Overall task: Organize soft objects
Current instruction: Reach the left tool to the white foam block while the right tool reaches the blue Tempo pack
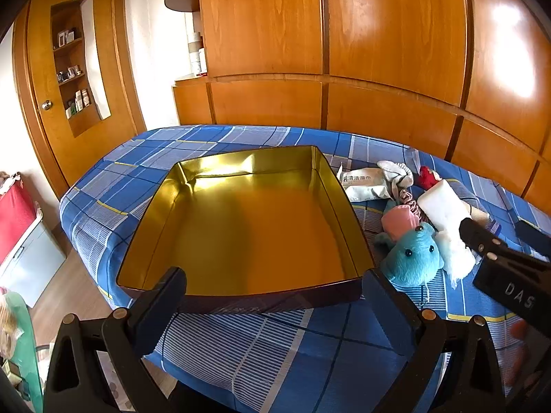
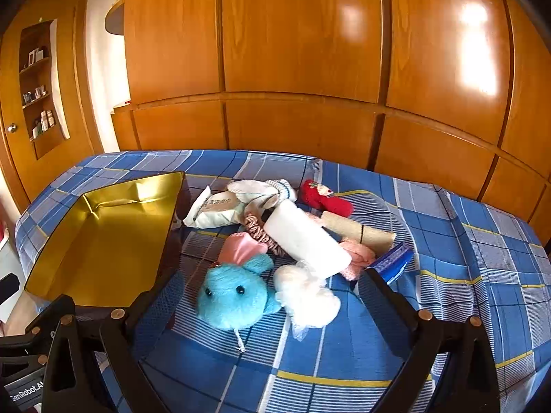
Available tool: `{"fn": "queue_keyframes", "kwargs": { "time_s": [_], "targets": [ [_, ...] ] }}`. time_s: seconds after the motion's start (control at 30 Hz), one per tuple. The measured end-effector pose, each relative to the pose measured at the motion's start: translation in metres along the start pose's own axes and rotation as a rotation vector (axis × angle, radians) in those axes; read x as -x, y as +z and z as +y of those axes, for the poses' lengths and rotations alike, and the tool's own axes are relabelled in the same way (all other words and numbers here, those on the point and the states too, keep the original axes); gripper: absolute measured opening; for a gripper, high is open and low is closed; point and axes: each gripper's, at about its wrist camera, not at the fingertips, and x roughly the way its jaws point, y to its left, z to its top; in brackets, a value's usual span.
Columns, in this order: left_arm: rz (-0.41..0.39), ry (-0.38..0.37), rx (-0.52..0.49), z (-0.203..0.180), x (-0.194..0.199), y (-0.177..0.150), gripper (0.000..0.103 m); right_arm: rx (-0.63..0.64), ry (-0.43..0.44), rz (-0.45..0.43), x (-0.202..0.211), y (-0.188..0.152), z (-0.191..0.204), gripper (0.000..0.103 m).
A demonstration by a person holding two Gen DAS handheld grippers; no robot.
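Note:
An empty gold-lined tin box [image 1: 248, 220] sits on the blue plaid bed, and my left gripper [image 1: 275, 292] stands open at its near rim, holding nothing. Right of the tin [image 2: 103, 241] lies a heap of soft things: a blue plush toy [image 2: 234, 296], a white fluffy puff [image 2: 306, 296], a white roll [image 2: 306, 241], a pink pouch [image 2: 241, 247], a wet-wipes pack [image 2: 217, 210], socks [image 2: 261, 189], a red plush [image 2: 323, 199] and a beige roll [image 2: 358, 230]. My right gripper [image 2: 263, 296] is open, its fingers spread either side of the blue plush and puff, above them.
The bed [image 2: 447, 275] runs along a wooden wardrobe wall [image 2: 303, 69]. A blue packet [image 2: 392, 261] and a pink cloth [image 2: 358, 258] lie beside the right finger. The bed's left edge drops to a wood floor [image 1: 69, 292] with a red-topped cabinet [image 1: 17, 220].

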Motion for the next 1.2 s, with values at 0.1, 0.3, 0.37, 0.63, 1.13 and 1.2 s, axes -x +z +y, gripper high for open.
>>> {"fn": "queue_keyframes", "kwargs": {
  "time_s": [0.1,0.3,0.37,0.63,1.13,1.2],
  "targets": [
    [0.004,-0.002,-0.005,-0.001,-0.001,0.0,0.102,-0.001,-0.001,0.001,0.0,0.004,-0.007,0.103],
    [0.003,-0.033,-0.026,-0.006,-0.002,0.001,0.102,-0.026,-0.012,0.003,-0.004,0.02,-0.035,0.103],
    [0.008,-0.058,-0.033,-0.007,-0.002,0.001,0.102,-0.032,-0.029,0.005,-0.006,0.026,-0.048,0.103],
    [0.044,-0.19,-0.145,-0.032,-0.007,0.007,0.102,-0.11,-0.091,0.042,-0.027,0.038,-0.118,0.103],
    [0.224,-0.444,-0.441,-0.112,-0.061,0.039,0.079,-0.291,-0.088,0.087,-0.041,0.022,-0.176,0.103],
    [0.241,-0.447,-0.465,-0.125,-0.071,0.039,0.079,-0.295,-0.084,0.079,-0.04,0.023,-0.177,0.103]
  ]
}}
